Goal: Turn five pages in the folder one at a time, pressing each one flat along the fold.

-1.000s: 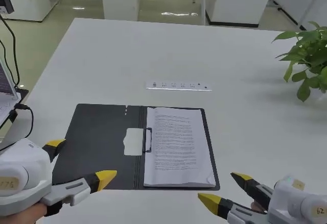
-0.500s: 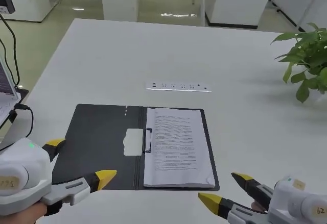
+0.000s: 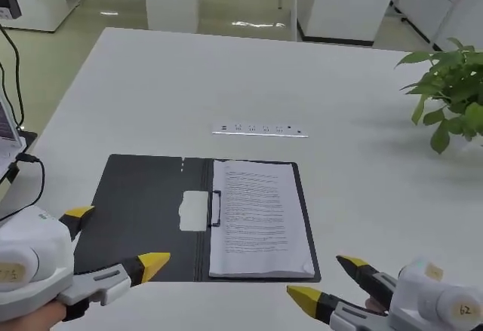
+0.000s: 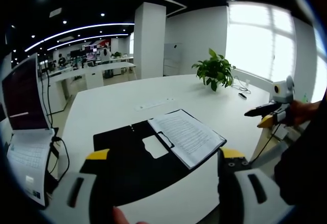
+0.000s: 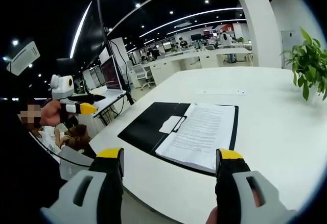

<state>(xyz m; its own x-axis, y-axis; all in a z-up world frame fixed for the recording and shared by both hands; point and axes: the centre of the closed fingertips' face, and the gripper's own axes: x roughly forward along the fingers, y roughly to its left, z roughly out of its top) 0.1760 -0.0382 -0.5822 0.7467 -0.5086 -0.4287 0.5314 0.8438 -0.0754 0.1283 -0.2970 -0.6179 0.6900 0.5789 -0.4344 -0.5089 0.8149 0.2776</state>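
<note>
- The wide white table point(image 3: 362, 195) carries everything; the open black folder point(image 3: 143, 210) lies flat on its near part, just in front of both tools.
- The stack of white printed pages point(image 3: 260, 218) sits on the folder's right half, held at the spine by a clip; no page looks turned yet.
- The left gripper point(image 3: 117, 237) hovers over the folder's near left corner, jaws spread wide and empty; the right gripper point(image 3: 326, 278) hangs near the stack's lower right corner, also wide and empty.
- I judge the best move is to pinch only the top sheet at its free corner, carry it leftward, then press along the fold.
- The page text is too small to read; a tag on the right gripper seems to say 62.
</note>
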